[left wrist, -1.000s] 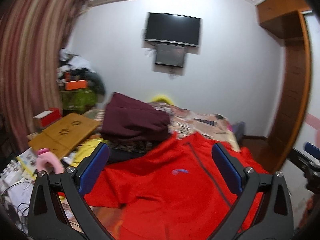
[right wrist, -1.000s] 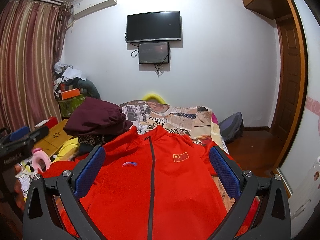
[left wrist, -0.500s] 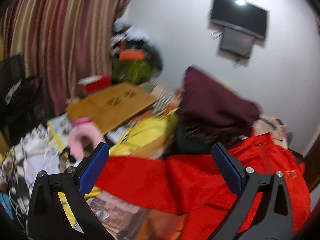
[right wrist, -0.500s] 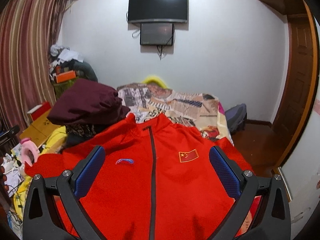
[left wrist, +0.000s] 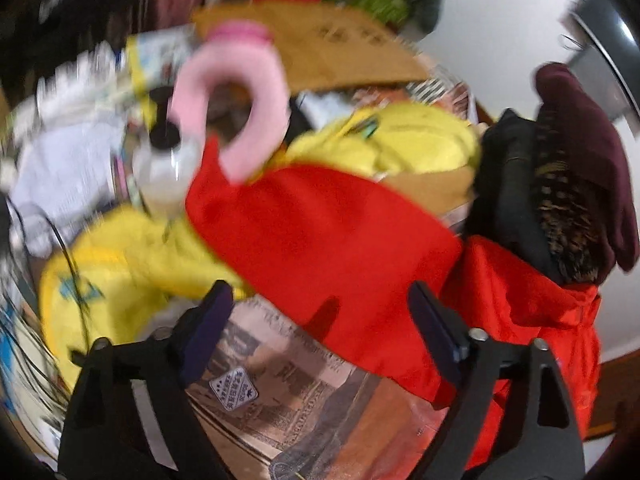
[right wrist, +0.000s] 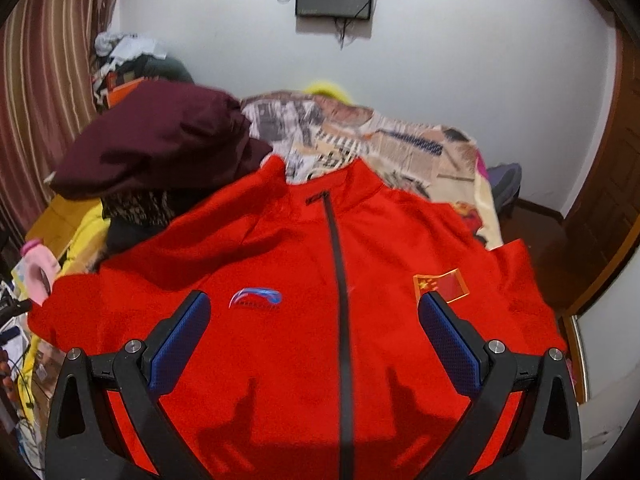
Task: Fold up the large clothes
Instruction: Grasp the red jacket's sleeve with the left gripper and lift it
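Observation:
A large red zip jacket (right wrist: pixel 320 280) lies front up on the bed, collar toward the far wall, with a dark zipper, a logo on one chest side and a flag patch on the other. My right gripper (right wrist: pixel 314 320) is open and empty, hovering over the jacket's chest. In the left wrist view the jacket's left sleeve (left wrist: pixel 320 240) stretches out across the bed edge. My left gripper (left wrist: pixel 320 320) is open and empty just above the sleeve's lower edge. This view is blurred.
A maroon garment pile (right wrist: pixel 156 140) sits at the jacket's left shoulder. Yellow clothing (left wrist: pixel 132 264), a pink neck pillow (left wrist: pixel 240 92), a wooden board (left wrist: pixel 320 52) and loose papers crowd the left side. A newspaper-print sheet (right wrist: pixel 380 140) covers the bed. A wooden door (right wrist: pixel 612 160) stands at the right.
My left gripper has swung left and down from the jacket's body to its left sleeve. My right gripper has dropped lower and closer over the jacket's chest.

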{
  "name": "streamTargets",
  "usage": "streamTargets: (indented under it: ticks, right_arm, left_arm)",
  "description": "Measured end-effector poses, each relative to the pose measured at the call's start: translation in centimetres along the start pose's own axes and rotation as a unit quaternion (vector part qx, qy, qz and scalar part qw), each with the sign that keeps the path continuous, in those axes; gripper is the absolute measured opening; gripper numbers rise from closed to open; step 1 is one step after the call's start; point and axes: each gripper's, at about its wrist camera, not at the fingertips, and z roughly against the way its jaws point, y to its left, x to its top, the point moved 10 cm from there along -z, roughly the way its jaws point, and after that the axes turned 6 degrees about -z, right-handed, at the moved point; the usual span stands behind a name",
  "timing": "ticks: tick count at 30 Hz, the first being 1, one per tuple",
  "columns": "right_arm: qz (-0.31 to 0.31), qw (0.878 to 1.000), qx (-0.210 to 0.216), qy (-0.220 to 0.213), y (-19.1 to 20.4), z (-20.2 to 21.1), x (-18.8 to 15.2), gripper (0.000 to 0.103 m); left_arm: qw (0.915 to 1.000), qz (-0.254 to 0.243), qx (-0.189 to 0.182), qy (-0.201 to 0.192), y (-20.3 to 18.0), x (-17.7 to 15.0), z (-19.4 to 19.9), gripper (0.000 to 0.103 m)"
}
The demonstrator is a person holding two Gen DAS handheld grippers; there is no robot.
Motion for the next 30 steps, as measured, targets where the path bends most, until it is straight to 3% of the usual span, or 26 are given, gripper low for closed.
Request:
streamTargets:
  ticks: [4,8,11,13,16,18,24,27,30]
  right_arm:
    - [0.011,1.000,0.000,0.022,0.6,-0.9,-1.0,0.103]
    - [0.016,0.999,0.000,0.036,0.8,-1.9,-1.3,0.103]
    - [0.017,0.999,-0.002,0.043,0.6,-2.3,-1.5,0.103]
    - [0.016,0.999,-0.004,0.047,0.4,-2.5,-1.7,0.103]
    - [0.016,0.999,-0.009,0.051,0.2,-2.7,-1.8,0.103]
    - [0.016,0.998,-0.012,0.052,0.1,-2.7,-1.8,0.103]
    - [0.011,0.999,-0.017,0.044,-0.8,-2.0,-1.6,0.103]
    - [0.009,0.999,-0.018,0.039,-1.3,-1.6,-1.5,0.103]
    - [0.004,0.999,-0.017,0.034,-1.9,-1.2,-1.4,0.103]
  left_arm:
    - [0.9963,0.061,-0.040,0.045,1.6,-1.2,-2.3,0.073]
    - [0.9923,0.097,-0.055,0.052,2.8,-1.2,-3.8,0.069]
    - [0.9901,0.117,-0.054,0.055,3.6,-1.1,-4.7,0.050]
    - [0.9905,0.118,-0.052,0.048,3.6,-0.9,-4.9,0.045]
    - [0.9958,0.085,-0.021,0.025,3.1,-0.2,-4.2,0.028]
    - [0.9985,0.052,0.018,-0.003,3.0,0.7,-3.5,0.006]
    - [0.9906,-0.040,0.077,-0.106,-0.3,3.4,1.1,0.002]
    - [0.9833,-0.087,0.060,-0.148,-3.8,4.8,4.1,0.002]
    - [0.9756,-0.121,0.016,-0.182,-8.5,5.5,7.7,0.002]
